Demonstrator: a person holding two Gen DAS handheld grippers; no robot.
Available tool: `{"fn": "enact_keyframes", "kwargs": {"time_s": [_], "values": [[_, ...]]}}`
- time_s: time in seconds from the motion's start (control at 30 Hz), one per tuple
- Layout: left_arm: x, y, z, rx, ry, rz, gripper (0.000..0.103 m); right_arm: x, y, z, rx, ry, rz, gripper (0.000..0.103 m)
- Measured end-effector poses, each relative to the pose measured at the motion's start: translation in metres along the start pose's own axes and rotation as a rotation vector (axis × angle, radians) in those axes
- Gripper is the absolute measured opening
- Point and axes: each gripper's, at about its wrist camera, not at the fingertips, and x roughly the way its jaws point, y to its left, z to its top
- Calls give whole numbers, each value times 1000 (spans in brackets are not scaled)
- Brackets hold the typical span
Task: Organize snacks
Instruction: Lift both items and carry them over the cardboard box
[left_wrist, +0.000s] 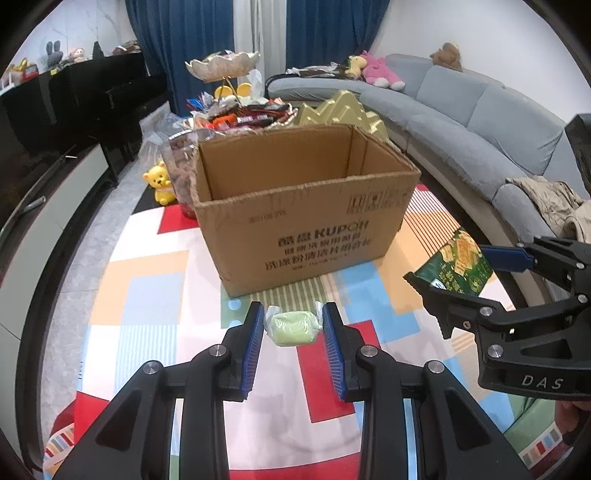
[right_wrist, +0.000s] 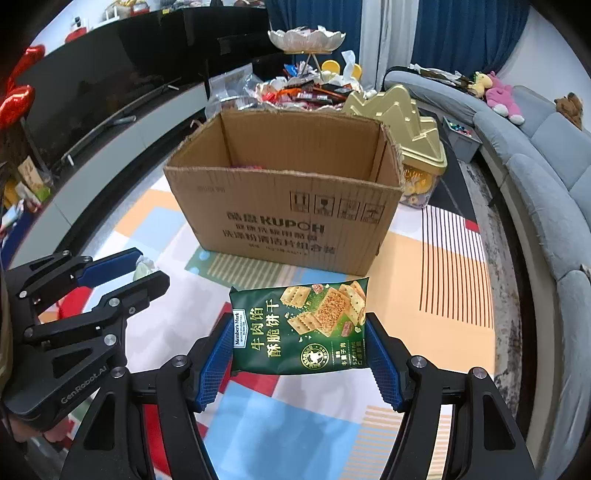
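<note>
With the left tool (left_wrist: 291, 328) clamped on a pale green wrapped sweet (left_wrist: 291, 328) and the right tool (right_wrist: 299, 350) clamped on a green cracker packet (right_wrist: 301, 326), each should clear the cardboard box (right_wrist: 284, 206) rim before letting go.

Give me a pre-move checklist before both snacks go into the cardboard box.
1. Left gripper clamped on the green wrapped snack: ok.
2. Right gripper clamped on the green cracker packet by its side edges: ok.
3. Cardboard box top open, flaps out of the way: ok.
4. Both snacks lifted clear of the patterned mat: ok.
5. Snacks above the box rim: not ok, both sit short of it.
6. Room left inside the box: cannot tell, floor mostly hidden.
</note>
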Motion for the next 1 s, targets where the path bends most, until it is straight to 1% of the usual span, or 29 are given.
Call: {"fn": "enact_keyframes", "kwargs": {"time_s": [0.43, 0.77, 1.0], "values": [[-31, 6, 31, -25, -68, 25, 32, -34, 2, 23, 26, -80, -13, 68], [-44, 13, 54, -50, -106, 37, 32, -54, 3, 41, 44, -135, -24, 69], [-47, 18, 70, -64, -125, 43, 32, -59, 1, 55, 60, -156, -29, 69]]}}
